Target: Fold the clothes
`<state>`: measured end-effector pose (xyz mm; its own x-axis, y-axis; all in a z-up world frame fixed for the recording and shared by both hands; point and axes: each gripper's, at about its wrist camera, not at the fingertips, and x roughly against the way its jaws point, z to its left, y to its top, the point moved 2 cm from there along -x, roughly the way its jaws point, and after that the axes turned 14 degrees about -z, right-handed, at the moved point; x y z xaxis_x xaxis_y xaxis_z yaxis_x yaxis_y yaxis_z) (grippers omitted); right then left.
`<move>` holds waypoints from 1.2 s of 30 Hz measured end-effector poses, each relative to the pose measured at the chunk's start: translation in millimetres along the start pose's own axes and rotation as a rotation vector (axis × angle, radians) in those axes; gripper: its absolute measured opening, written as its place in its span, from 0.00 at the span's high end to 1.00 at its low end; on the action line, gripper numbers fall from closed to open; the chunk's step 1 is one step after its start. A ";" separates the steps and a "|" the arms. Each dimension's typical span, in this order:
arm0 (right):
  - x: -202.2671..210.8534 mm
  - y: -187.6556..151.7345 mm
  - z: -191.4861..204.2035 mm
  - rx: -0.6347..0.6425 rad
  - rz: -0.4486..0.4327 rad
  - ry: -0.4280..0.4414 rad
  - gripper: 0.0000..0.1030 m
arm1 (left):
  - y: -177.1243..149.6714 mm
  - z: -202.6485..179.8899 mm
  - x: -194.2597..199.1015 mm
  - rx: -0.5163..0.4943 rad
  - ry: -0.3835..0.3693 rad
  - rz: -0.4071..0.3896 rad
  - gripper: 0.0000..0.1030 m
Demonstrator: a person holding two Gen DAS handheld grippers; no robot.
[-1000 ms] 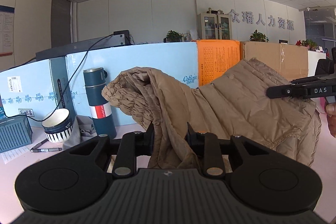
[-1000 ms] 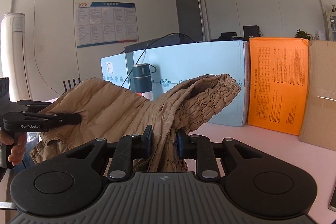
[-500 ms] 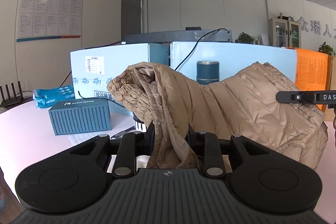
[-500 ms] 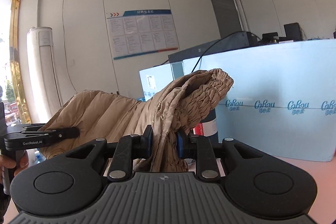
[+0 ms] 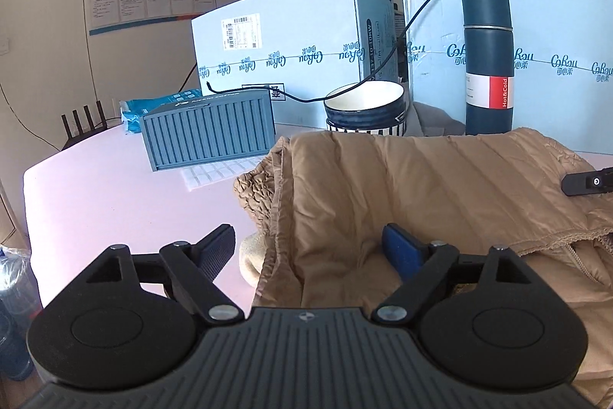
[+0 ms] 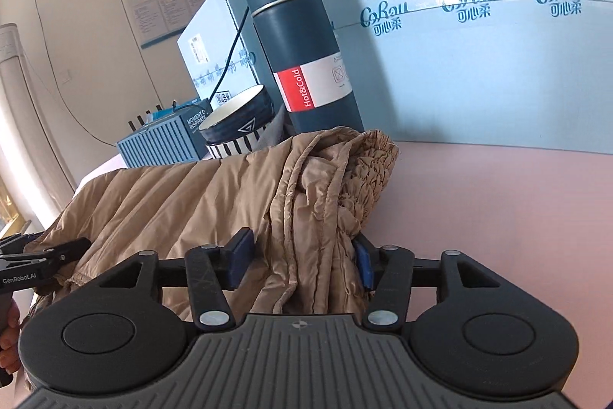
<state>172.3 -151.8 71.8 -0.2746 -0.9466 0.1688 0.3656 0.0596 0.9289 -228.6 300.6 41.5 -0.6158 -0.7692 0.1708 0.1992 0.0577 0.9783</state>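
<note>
A tan quilted jacket (image 5: 421, 186) lies on the pink table (image 5: 115, 198), its gathered cuff toward the left. My left gripper (image 5: 308, 248) is open wide, and the jacket's folded edge lies loose between its fingers. In the right wrist view the same jacket (image 6: 191, 202) lies bunched, with a thick fold between the spread fingers of my right gripper (image 6: 302, 259), which is open. The other tool's tip shows at the edge of each view: the right gripper (image 5: 590, 181) and the left gripper (image 6: 46, 255).
Right behind the jacket stand a dark blue thermos (image 5: 488, 64), a striped bowl (image 5: 364, 110) and a grey container-shaped box (image 5: 208, 129). Light blue cartons (image 5: 287, 64) wall off the back. A router (image 5: 82, 125) sits at the table's left edge.
Both grippers held the jacket pinched up in the air. Now it has come down onto the table and both grippers have opened.
</note>
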 end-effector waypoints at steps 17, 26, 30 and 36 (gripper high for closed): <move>76.1 -8.9 12.2 -0.017 -0.111 0.050 0.06 | 9.5 -20.6 70.8 0.045 0.074 -0.044 0.09; 126.4 -16.1 12.5 -0.081 -0.223 0.130 0.02 | 7.7 -71.4 105.8 0.044 0.009 -0.048 0.09; 134.7 -14.9 5.0 -0.134 -0.278 0.151 0.00 | 4.6 -89.7 109.3 0.044 -0.022 -0.034 0.09; 132.5 -14.6 -1.7 -0.183 -0.272 0.157 0.00 | -3.5 -103.9 112.9 0.031 -0.033 -0.047 0.00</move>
<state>132.0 -278.6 80.0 -0.2492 -0.9580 -0.1421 0.4550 -0.2453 0.8560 -219.6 147.5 45.1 -0.6490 -0.7499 0.1281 0.1466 0.0419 0.9883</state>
